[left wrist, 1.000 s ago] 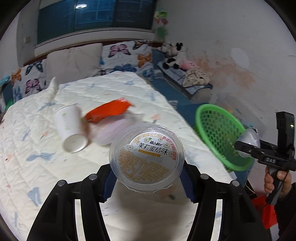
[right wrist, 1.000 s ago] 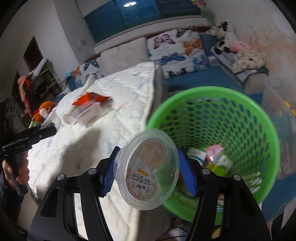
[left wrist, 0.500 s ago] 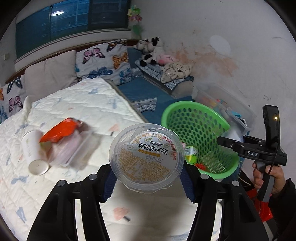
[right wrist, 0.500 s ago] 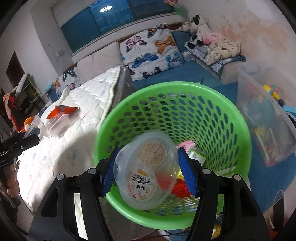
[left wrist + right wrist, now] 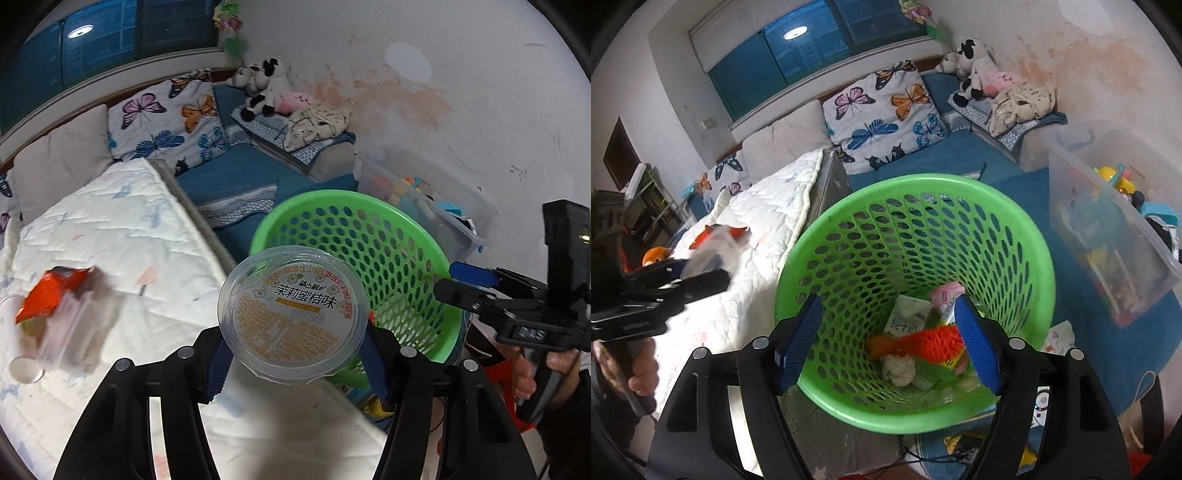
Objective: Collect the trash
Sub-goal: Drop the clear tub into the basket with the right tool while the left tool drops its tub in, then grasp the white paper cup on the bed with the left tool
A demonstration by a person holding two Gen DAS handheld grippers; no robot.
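The left gripper (image 5: 293, 354) was held out level over the near edge of the bed (image 5: 122, 236), its blue pads closed on the sides of a clear plastic cup (image 5: 293, 317) with a printed foil lid facing the camera. The cup was off the bed, in front of the near rim of the green basket (image 5: 402, 258).

The right gripper (image 5: 886, 339) pointed down over the mouth of the basket (image 5: 846, 229), its jaws spread wide with nothing between the pads. In the left wrist view it (image 5: 461, 282) reached in from the right at the basket's rim, with a hand (image 5: 554, 373) on its grip.

The basket stood on the floor against the side edge of the bed. Inside, at the bottom, lay a white carton (image 5: 907, 319), a pink packet (image 5: 945, 297), a red wrapper (image 5: 932, 341), a crumpled ball of paper (image 5: 897, 369) and something orange (image 5: 879, 345).

On the bed, toward its left edge, lay a clear bag with a red wrapper (image 5: 55, 295) and a white paper cup (image 5: 22, 365), both blurred. A clear storage box (image 5: 1108, 236) with toys stood beyond the basket.
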